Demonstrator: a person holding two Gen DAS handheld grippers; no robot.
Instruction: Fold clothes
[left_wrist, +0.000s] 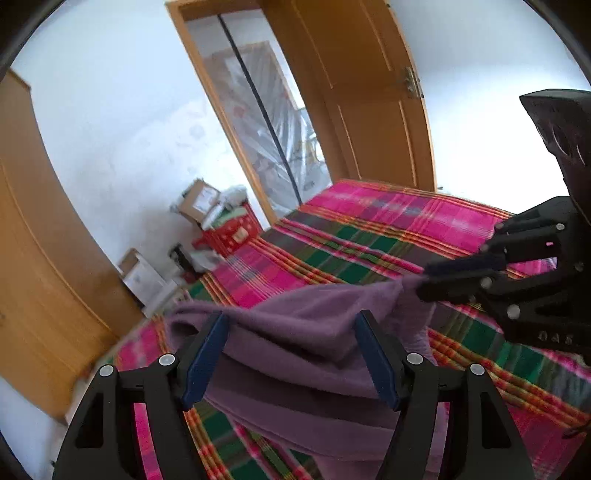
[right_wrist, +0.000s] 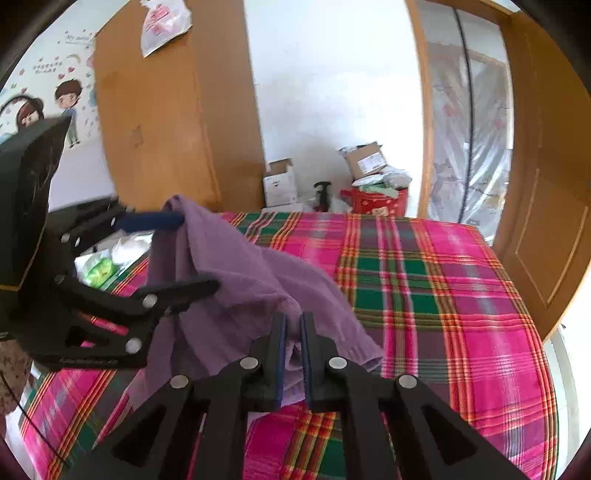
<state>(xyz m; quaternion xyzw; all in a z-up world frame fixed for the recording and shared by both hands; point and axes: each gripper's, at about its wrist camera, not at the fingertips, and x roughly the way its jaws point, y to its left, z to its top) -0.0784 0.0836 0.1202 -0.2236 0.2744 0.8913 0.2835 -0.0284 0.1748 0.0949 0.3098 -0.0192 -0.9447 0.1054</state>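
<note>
A purple garment (left_wrist: 295, 373) (right_wrist: 251, 280) hangs lifted over a bed with a pink and green plaid cover (left_wrist: 369, 229) (right_wrist: 424, 295). My left gripper (left_wrist: 291, 317) (right_wrist: 199, 253) stands open, its blue pads wide apart. The cloth passes between them and drapes over one finger without being pinched. In the right wrist view, my right gripper (right_wrist: 294, 319) is shut on a bunched edge of the garment. The left wrist view has it at the right (left_wrist: 421, 278), holding up the cloth's far corner. The garment's lower part trails onto the bed.
A wooden wardrobe (right_wrist: 159, 110) and a wooden door (left_wrist: 369, 92) (right_wrist: 546, 221) stand by the bed. Cardboard boxes (right_wrist: 280, 182) and a red basket (left_wrist: 236, 230) (right_wrist: 373, 201) sit on the floor beyond it. White and green packets (right_wrist: 96, 269) lie near the left gripper.
</note>
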